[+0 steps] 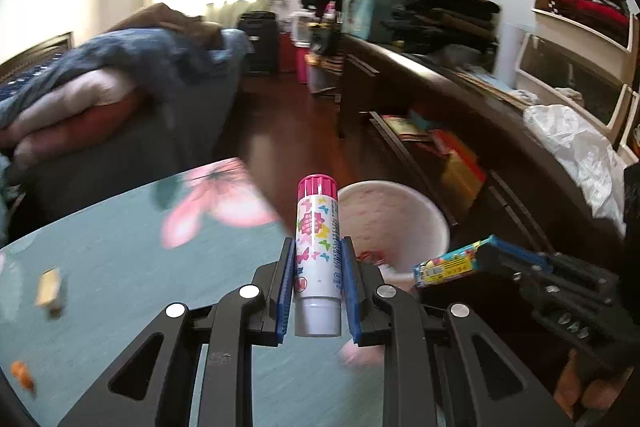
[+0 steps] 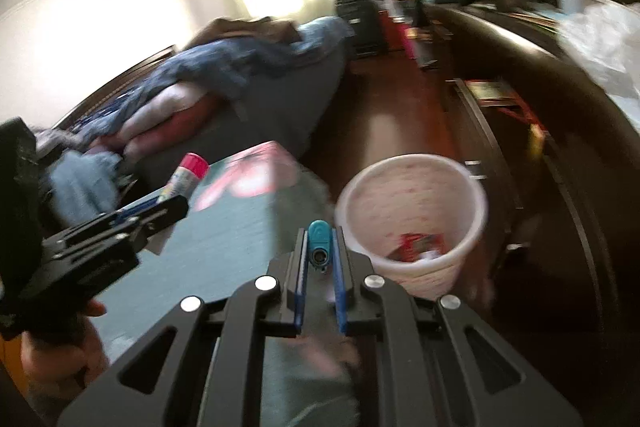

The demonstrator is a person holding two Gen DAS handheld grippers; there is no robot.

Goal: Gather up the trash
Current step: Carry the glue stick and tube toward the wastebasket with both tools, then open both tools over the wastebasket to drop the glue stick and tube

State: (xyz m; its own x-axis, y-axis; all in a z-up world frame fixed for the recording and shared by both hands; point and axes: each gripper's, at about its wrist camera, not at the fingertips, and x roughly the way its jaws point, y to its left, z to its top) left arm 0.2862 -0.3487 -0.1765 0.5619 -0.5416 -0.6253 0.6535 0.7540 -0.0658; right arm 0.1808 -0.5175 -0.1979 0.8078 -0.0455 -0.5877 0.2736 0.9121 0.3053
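The left gripper (image 1: 318,259) is clamped on a glue stick (image 1: 317,247), its blue pads pressing the white barrel just below the middle, pink cap pointing away toward the room. The right gripper (image 2: 319,251) is closed narrow on a small teal lighter-like item (image 2: 319,245); from the left wrist view the same item shows as a flat, colourfully printed piece (image 1: 452,263), so what exactly it is cannot be told.

Just beyond both sets of fingers, past the far right edge of the teal table (image 1: 120,267), stands the pale waste bin (image 2: 416,223) on the dark wood floor, with red wrappers already lying in its bottom.

Judged from this, the step in hand is carrying both pieces to the bin. To do it well, bring each gripper fully over the open mouth, not just its rim, before letting go; the glue stick is long and held low, so tip it cap-down to keep it from striking the rim and bouncing out. Two scraps (image 1: 48,291) remain on the table at the near left
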